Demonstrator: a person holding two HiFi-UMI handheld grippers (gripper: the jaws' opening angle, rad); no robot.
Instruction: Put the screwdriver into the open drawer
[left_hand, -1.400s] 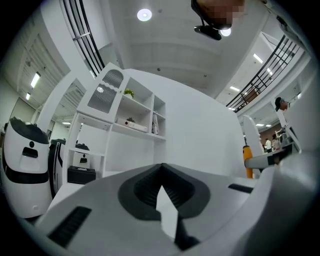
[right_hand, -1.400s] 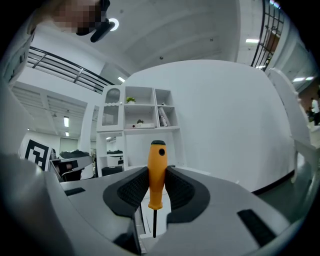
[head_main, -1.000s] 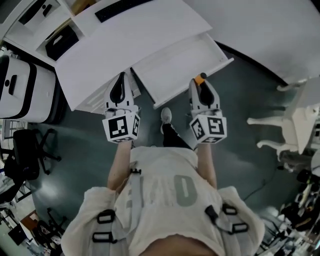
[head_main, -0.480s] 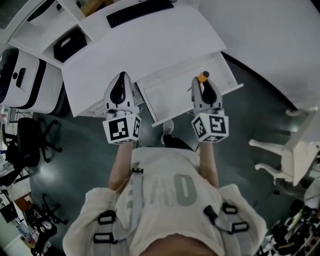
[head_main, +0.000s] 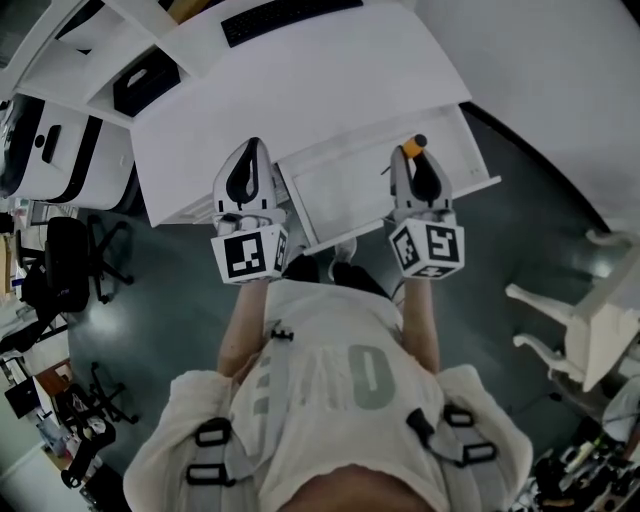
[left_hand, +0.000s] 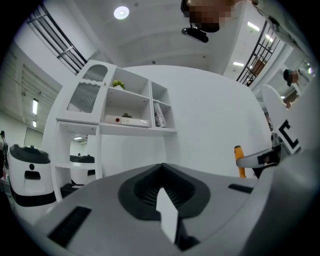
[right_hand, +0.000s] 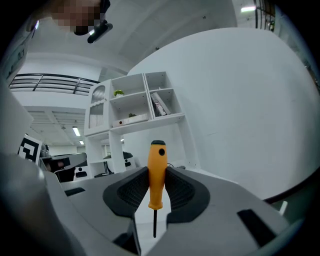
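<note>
An orange-handled screwdriver stands upright, black shaft down, clamped between the ribbed pads of my right gripper, which is shut on it. In the head view the right gripper hangs over the right part of the open white drawer, the screwdriver's handle sticking out at its tip. My left gripper is held beside it over the desk edge left of the drawer. The left gripper has its jaws together with nothing in them. The screwdriver also shows at the right of that view.
The white desk carries a black keyboard at its far side. A white shelf unit stands behind it. A black office chair and a white machine are at the left, a white chair at the right.
Both grippers moved forward toward the desk. The drawer, earlier ahead of them, now lies under the right gripper. The screwdriver stays gripped.
</note>
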